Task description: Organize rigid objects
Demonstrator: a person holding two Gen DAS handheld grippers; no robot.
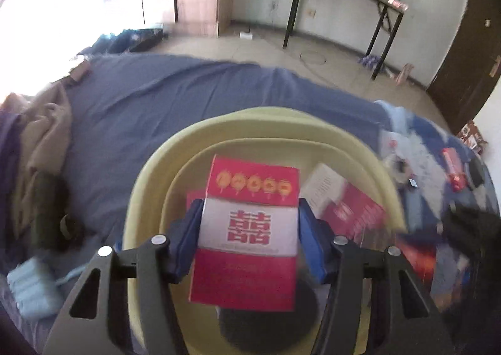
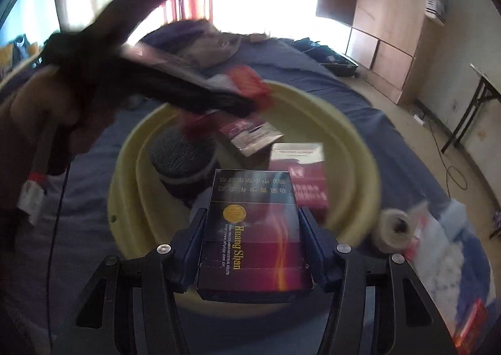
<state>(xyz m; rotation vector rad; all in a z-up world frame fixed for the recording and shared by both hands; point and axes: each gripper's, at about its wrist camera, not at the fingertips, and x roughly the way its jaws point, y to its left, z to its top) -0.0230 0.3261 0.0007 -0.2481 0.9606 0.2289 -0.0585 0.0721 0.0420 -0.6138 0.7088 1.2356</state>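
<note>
My left gripper is shut on a red and white box with a red double-happiness sign, held over a pale yellow basin. My right gripper is shut on a dark Huang Shan box, held over the same basin. In the basin lie a red box, a dark red box and a dark round object. The left gripper, blurred, crosses the right wrist view at upper left with its red box.
The basin sits on a bed with a blue sheet. Clothes lie at its left. A tape roll and small packets lie to the right of the basin. A pale blue pack lies near left. A black-legged table stands at the wall.
</note>
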